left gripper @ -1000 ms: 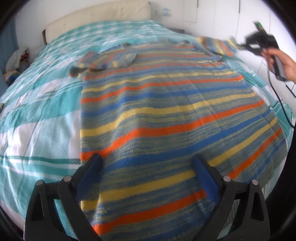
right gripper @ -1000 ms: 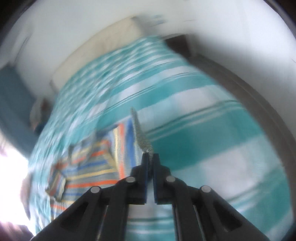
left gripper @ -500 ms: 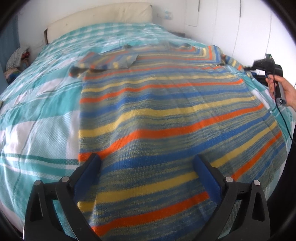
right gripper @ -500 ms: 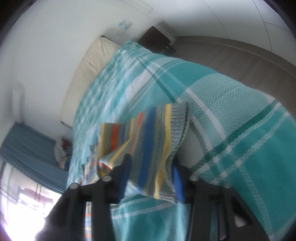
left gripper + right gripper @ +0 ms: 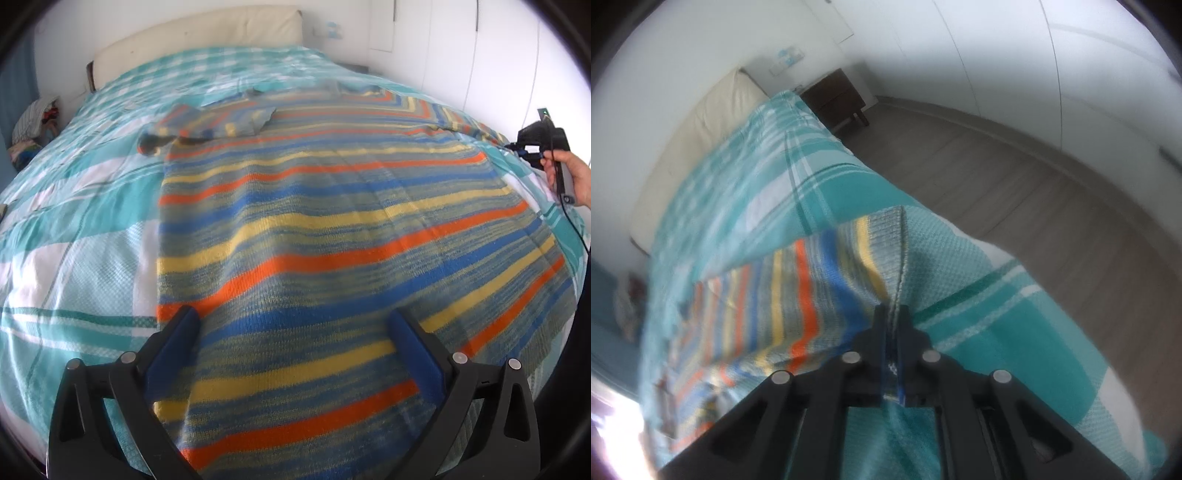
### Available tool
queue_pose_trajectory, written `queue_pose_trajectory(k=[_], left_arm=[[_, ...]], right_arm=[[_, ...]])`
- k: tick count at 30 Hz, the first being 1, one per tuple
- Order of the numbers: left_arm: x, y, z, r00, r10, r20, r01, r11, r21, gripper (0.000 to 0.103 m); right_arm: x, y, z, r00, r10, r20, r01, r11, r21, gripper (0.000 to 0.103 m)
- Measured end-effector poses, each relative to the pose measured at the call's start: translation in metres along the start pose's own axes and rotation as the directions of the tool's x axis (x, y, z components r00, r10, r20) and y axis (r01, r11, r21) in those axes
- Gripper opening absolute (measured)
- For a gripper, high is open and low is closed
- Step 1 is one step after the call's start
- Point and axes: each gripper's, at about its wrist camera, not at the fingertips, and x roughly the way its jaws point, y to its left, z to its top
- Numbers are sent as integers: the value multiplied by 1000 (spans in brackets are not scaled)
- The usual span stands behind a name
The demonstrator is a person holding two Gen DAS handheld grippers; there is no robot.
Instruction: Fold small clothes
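Your right gripper [image 5: 892,314] has moved the sleeve [image 5: 882,240] from raised above the sweater [image 5: 332,240] out to the bed [image 5: 979,314] edge. Its jaws, apart half a second ago, are again clamped on the cuff.

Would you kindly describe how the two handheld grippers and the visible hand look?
Both the left gripper and right gripper have black angular frames, silver rivets and blue finger pads. A black cable trails below the bare right hand.
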Motion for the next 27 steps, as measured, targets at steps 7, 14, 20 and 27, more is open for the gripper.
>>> queue_pose_trajectory(k=[7, 14, 20, 27], left_arm=[[1, -1, 0, 1000, 1, 2, -1, 1000, 2, 103], [3, -1, -1, 1000, 5, 8, -5, 1000, -2, 103], [2, -1, -1, 1000, 3, 7, -3, 1000, 1, 103], [4, -1, 1, 1000, 10, 6, -10, 1000, 6, 103]], right_arm=[[-29, -29, -6, 984, 178, -21, -172, 970, 173, 51], [-21, -16, -31, 949, 305, -83, -266, 912, 311, 52], [1, -18, -35, 991, 135, -2, -129, 948, 291, 3], [-3, 10, -41, 984, -154, 88, 151, 988, 39, 2]])
